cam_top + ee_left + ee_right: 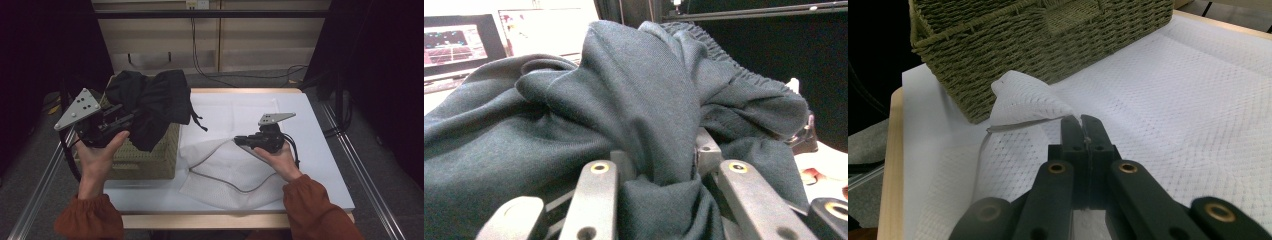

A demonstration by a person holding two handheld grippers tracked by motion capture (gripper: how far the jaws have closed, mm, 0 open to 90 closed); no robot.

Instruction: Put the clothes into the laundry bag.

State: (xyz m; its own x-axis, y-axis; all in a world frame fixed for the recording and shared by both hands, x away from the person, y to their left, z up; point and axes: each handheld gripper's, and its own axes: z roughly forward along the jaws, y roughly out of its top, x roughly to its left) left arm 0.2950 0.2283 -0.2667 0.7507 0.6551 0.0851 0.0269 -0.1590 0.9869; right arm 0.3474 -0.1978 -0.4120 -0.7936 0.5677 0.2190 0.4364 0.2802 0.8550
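Note:
A black garment (pixel 150 102) hangs bunched above a woven olive basket (pixel 150 157) at the table's left. My left gripper (pixel 129 119) is shut on the cloth, which fills the gap between its jaws (pixel 659 165) and drapes over them. A white mesh bag (pixel 225 172) lies flat on the table in front of the middle. My right gripper (pixel 241 141) is shut on the bag's edge, the jaws pressed together on a lifted flap of mesh (pixel 1028 97). The basket (pixel 1038 35) stands just beyond that flap.
A white cover (pixel 310 150) spreads over the wooden table. Metal rails (pixel 365 175) run along both sides. Cables (pixel 210 70) trail on the floor behind the table. A lit screen (pixel 454 42) stands beyond the garment in the left gripper view.

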